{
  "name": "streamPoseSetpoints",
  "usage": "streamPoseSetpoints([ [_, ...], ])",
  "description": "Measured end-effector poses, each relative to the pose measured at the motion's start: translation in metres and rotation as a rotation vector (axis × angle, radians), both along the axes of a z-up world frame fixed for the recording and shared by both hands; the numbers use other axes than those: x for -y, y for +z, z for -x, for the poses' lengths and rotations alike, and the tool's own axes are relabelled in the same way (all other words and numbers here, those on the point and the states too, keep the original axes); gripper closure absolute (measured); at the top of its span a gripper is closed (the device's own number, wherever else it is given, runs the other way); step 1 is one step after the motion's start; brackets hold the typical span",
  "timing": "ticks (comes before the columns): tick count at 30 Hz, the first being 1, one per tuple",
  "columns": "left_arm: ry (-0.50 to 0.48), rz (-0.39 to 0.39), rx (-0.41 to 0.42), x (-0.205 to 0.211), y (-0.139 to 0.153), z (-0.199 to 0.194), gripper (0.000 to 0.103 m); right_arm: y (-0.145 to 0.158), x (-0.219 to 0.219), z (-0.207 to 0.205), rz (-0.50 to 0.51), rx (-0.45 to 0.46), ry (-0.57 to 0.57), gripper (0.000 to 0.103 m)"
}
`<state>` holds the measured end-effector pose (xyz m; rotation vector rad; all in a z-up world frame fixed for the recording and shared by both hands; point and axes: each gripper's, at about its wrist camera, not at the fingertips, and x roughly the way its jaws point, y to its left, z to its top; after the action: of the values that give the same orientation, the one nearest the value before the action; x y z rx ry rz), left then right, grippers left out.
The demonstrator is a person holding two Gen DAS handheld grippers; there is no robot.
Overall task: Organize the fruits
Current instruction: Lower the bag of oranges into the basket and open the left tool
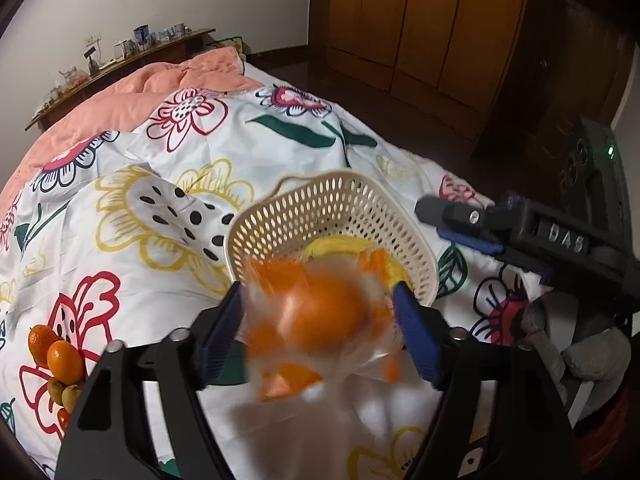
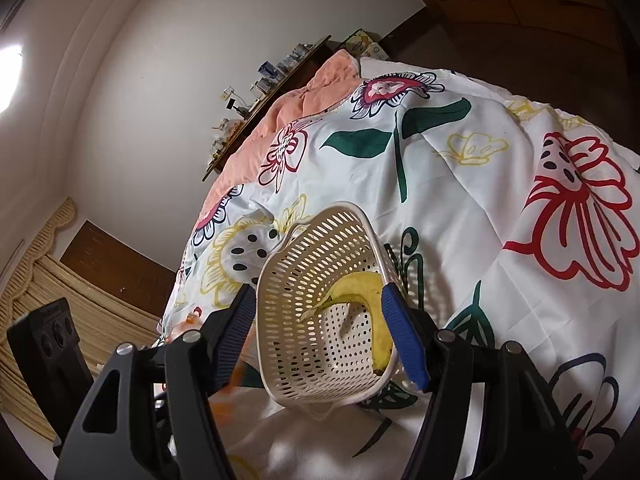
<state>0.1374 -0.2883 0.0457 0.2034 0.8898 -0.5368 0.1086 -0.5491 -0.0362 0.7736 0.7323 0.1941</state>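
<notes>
A blurred orange fruit in clear plastic wrap (image 1: 324, 320) sits between the blue pads of my left gripper (image 1: 320, 332), whose jaws stand wide; I cannot tell if they grip it. Just beyond is a cream perforated basket (image 1: 288, 216) holding a yellow banana (image 1: 340, 246). My right gripper (image 1: 452, 224) reaches toward the basket's right rim in the left wrist view. In the right wrist view, my right gripper (image 2: 320, 328) is open with its jaws either side of the basket (image 2: 320, 248), the banana (image 2: 360, 286) inside.
Several small oranges (image 1: 56, 354) lie on the floral bedsheet (image 1: 140, 184) at the left. A pink quilt (image 1: 132, 96) and a cluttered wooden headboard shelf (image 1: 120, 60) are behind. A wooden wardrobe (image 1: 432, 20) and dark floor lie to the right.
</notes>
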Motion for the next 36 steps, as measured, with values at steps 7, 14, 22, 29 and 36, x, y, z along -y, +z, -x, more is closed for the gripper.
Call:
streamPoseSetpoints([
  [7, 0.037, 0.043, 0.007, -0.013, 0.008, -0.002, 0.014, 0.003, -0.004, 0.001, 0.006, 0.008, 0.004, 0.037],
  [14, 0.092, 0.077, 0.035, -0.034, 0.022, 0.001, 0.014, 0.007, -0.008, 0.003, 0.009, 0.018, 0.007, 0.037],
  [22, 0.182, 0.059, 0.132, -0.06, 0.04, 0.016, 0.005, 0.016, -0.027, 0.004, 0.031, 0.04, 0.04, 0.037],
  [29, 0.242, 0.071, 0.173, -0.086, 0.048, 0.03, 0.003, 0.026, -0.045, 0.008, 0.062, 0.07, 0.059, 0.037],
  [36, 0.325, 0.044, 0.224, -0.122, 0.054, 0.047, 0.003, 0.046, -0.064, 0.019, 0.124, 0.153, 0.036, 0.024],
])
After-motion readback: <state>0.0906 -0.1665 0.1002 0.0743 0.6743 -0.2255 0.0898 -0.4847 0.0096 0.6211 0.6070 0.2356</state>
